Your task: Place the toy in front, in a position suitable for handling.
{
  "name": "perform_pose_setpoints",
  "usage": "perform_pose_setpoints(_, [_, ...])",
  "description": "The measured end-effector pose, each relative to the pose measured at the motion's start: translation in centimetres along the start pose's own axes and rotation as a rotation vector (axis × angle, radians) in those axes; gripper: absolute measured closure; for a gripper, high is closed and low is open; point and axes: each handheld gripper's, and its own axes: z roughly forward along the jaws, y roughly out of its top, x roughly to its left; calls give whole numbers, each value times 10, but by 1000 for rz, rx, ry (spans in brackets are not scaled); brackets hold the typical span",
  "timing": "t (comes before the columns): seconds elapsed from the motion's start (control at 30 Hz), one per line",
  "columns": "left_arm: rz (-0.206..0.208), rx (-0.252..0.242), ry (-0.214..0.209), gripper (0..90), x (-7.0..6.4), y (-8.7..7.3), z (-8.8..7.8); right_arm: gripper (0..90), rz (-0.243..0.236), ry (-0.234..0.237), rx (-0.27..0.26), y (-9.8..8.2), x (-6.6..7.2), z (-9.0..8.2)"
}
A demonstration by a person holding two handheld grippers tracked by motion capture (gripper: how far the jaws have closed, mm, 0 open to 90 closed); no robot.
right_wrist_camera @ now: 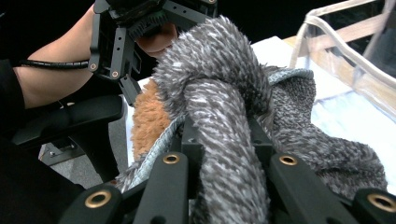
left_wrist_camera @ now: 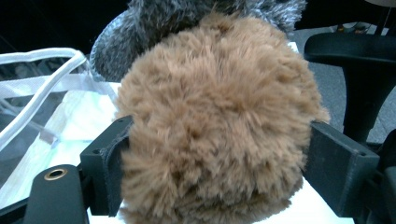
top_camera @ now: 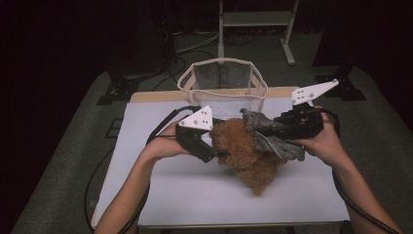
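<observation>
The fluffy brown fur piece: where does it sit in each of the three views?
High view: the fluffy brown fur piece lies at table centre, between both hands.
Left gripper view: it bulges mid-frame between the black jaws.
Right gripper view: a brown patch left of centre, behind the grey knitted fabric.
Shared landmark: the clear white-trimmed bag.

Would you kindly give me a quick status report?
Left gripper open around brown fluffy piece. Right gripper shut on grey fuzzy sock. Mesh basket behind.

Fluffy brown plush cloth (top_camera: 248,158), shaggy speckled grey knitted cloth (top_camera: 272,139), see-through mesh bag (top_camera: 221,80) with cream fabric trim, smooth matt white bench (top_camera: 195,187), matt black plastic jaws.
</observation>
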Motion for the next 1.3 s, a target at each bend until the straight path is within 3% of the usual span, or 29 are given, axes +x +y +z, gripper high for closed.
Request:
perform_pose_setpoints(0.13, [-5,-22,10,181,-3,-5,-6,747,-8,20,11,0,0,18])
perform_pose_setpoints(0.23, [-2,31,34,188,-5,-18,-2,747,-19,24,56,-4,0,37])
perform_pose_setpoints(0.33, [-65,32,63,227,-2,-46,-4,746,-12,26,84,-13,-3,58])
perform_pose_setpoints(0.47, [-126,10,99,226,-3,-69,-15,742,8,23,118,-32,-11,78])
perform_pose_setpoints(0.57, [-133,8,121,223,-5,-79,-20,743,24,31,113,-41,-16,88])
perform_pose_setpoints(0.7, [-126,-41,158,222,-8,-86,-31,744,21,24,123,-44,-18,97])
perform_pose_setpoints(0.8, [-127,-45,159,249,-11,-91,-34,744,15,38,139,-46,-17,107])
perform_pose_setpoints(0.83, [-123,-32,150,299,-12,-93,-33,744,11,42,141,-46,-16,109])
perform_pose_setpoints(0.9, [-123,-8,138,335,-13,-100,-29,743,1,41,147,-46,-15,112])
perform_pose_setpoints(0.97, [-136,-23,126,377,-14,-106,-28,743,-10,28,148,-46,-13,113])
perform_pose_setpoints(1.17, [-163,-21,144,402,-13,-120,-29,741,-42,3,152,-48,-6,105])
perform_pose_setpoints(1.3, [-179,-11,164,400,-12,-126,-31,740,-29,-12,132,-56,-7,92])
